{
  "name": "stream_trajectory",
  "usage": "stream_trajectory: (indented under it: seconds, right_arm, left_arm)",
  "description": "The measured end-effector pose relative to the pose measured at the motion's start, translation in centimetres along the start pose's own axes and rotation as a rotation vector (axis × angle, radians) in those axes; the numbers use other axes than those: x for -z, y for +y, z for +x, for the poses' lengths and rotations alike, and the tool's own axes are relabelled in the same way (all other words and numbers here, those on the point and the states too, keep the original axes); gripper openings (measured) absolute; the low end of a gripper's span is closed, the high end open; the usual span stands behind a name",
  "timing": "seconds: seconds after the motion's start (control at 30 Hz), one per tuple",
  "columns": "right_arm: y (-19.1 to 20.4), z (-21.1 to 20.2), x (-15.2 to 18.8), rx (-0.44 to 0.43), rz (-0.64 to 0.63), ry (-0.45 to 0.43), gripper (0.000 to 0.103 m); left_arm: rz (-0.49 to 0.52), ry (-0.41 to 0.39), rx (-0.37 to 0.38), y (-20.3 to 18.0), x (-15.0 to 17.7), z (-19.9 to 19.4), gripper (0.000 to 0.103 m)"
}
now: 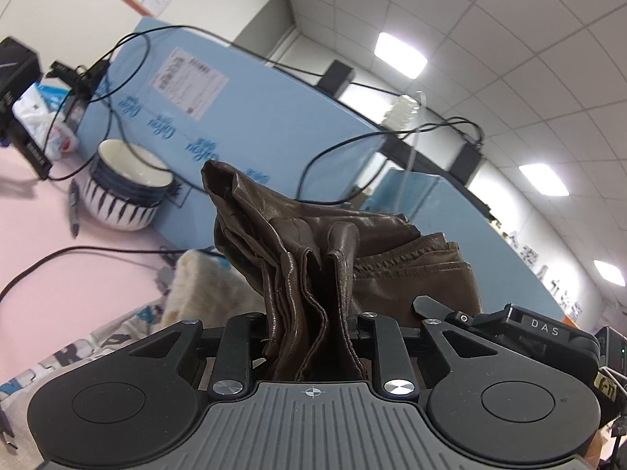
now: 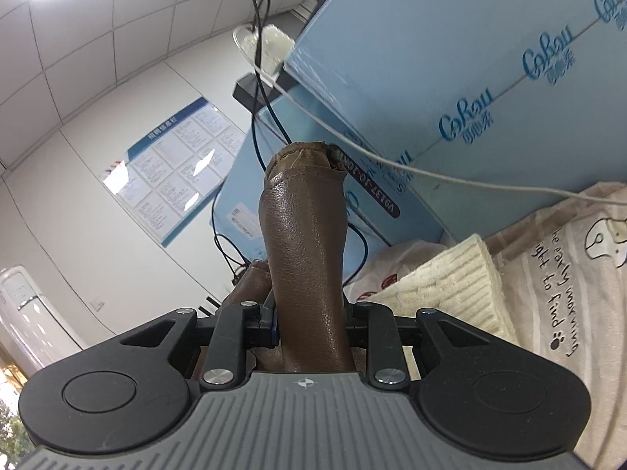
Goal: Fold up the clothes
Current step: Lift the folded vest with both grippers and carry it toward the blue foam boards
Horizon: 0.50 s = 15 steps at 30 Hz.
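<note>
A: Start at the left of the left wrist view. What is there?

B: A pink counter (image 1: 35, 227) fills the left side. On it stands a white bowl with dark stripes (image 1: 125, 188), with a pen (image 1: 73, 209) lying just beside it on the left. Black cables (image 1: 58, 254) trail across the counter. A cream knitted cloth (image 1: 203, 290) sits lower, left of centre.

A: And the middle?

B: The left tongs (image 1: 311, 333) are clamped on a brown leather garment (image 1: 313, 243), bunched into folds between the jaws and rising toward the centre of the frame. Behind it runs a light blue carton (image 1: 250, 117) with printed lettering.

A: Now the right wrist view, again from the left.

B: A wall poster (image 2: 172, 168) hangs at mid left. At centre the right tongs (image 2: 309, 327) pinch the brown leather garment (image 2: 305, 243); 1 tubular piece with a stitched end stands upright between the jaws. To the right are 2 stacked light blue cartons (image 2: 450, 58), a white cord (image 2: 431, 174) drooping across them.

A: Lower right?

B: A cream ribbed cloth (image 2: 443, 278), and beside it a beige printed fabric (image 2: 568, 293) at the frame's right edge.
</note>
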State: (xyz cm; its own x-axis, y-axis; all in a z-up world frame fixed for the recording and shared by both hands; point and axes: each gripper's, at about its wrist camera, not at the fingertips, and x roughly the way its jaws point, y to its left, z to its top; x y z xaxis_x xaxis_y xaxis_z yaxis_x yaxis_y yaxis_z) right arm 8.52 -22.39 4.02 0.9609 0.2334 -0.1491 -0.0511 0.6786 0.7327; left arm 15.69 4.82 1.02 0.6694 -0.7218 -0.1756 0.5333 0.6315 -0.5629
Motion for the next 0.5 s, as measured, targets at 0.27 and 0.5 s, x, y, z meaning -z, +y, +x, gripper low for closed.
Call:
stream_trajectory:
  seconds: [0.27, 0.5]
  right_arm:
    - [-1.7, 2.4, 0.0, 0.086, -0.035, 0.028, 0.022]
    - [-2.3, 3.5, 0.3, 0.159, -0.109, 0.038, 0.031]
  left_arm:
    - [-0.042, 0.023, -0.041, 1.6, 0.2, 1.0, 0.022]
    - [-0.038, 0.026, -0.068, 2.0, 0.6, 1.2, 0.024]
